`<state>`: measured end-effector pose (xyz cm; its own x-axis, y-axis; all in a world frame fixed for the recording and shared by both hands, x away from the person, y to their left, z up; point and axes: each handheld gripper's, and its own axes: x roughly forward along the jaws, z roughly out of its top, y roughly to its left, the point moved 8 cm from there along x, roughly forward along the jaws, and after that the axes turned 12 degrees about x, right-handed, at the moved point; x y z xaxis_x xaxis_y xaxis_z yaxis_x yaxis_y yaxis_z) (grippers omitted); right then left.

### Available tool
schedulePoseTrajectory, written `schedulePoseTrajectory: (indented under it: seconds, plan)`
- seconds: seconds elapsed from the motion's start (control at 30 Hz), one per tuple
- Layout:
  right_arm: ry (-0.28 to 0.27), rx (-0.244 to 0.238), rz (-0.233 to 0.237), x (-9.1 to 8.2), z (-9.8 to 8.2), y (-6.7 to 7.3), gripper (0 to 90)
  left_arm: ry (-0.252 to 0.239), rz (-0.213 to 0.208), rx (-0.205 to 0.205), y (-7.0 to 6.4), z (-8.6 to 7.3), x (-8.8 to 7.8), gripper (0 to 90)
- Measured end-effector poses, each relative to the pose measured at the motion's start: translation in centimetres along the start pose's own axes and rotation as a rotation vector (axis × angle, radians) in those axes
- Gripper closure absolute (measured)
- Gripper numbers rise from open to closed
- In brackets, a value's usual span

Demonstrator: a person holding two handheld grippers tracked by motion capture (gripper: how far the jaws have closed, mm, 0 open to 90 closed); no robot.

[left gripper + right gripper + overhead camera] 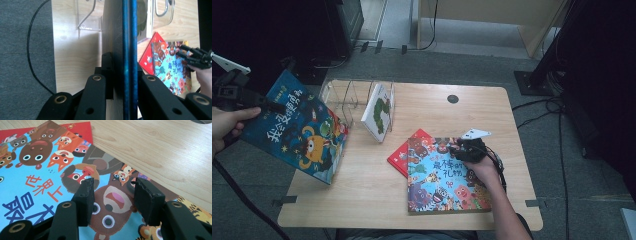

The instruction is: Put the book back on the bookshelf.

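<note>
left gripper (pixel 267 106), at the far left edge of the table (pixel 432 107), has its jaws clamped on the top edge of a dark blue picture book (pixel 297 130), held tilted above the table's left side. right gripper (pixel 458 148) rests on the light blue animal book (pixel 437 180) lying flat at the near right, jaws apart, gripping nothing. a red book (pixel 401 156) lies beneath it.

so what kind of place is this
Probably a lab or office set up for recording, not a home: grey carpet with loose cables across it, dark equipment stands around a plain wooden table, and picture books beside a clear rack, laid out like props.
</note>
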<state>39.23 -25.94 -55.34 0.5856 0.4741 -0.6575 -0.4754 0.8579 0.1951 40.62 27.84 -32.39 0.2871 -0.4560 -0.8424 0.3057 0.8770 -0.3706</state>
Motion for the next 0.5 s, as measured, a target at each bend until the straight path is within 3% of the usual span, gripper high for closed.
schedulePoseTrajectory:
  seconds: [0.27,0.5]
  plan:
    - [-0.006,0.0,0.001,0.0,-0.1,0.0,50.3,-0.001,0.025,0.001,0.4,1.1,-0.4,81.3]
    - [-0.009,0.003,-0.008,-0.1,-0.1,0.1,50.2,-0.044,0.032,-0.009,0.9,2.6,-0.6,80.9]
